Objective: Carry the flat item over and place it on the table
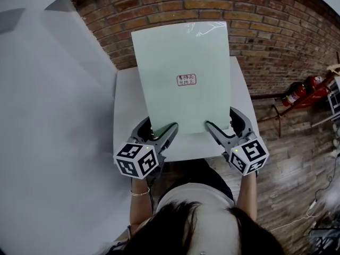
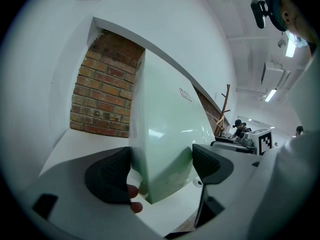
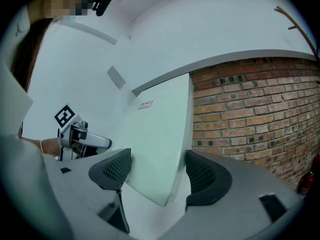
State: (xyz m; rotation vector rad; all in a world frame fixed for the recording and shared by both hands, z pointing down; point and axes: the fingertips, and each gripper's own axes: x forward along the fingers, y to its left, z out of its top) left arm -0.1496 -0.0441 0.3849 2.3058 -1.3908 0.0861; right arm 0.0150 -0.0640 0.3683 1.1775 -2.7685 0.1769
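Your left gripper [image 1: 162, 127] and right gripper [image 1: 220, 120] each clamp the lower edge of the pale green sheet [image 1: 180, 57] (small red stamp [image 1: 186, 79] mid-face) over the white table [image 1: 125, 100]

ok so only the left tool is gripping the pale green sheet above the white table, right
Not quite: both tools grip it. The head view shows the left tool and the right tool each closed on a lower corner of the pale green sheet above the white table.
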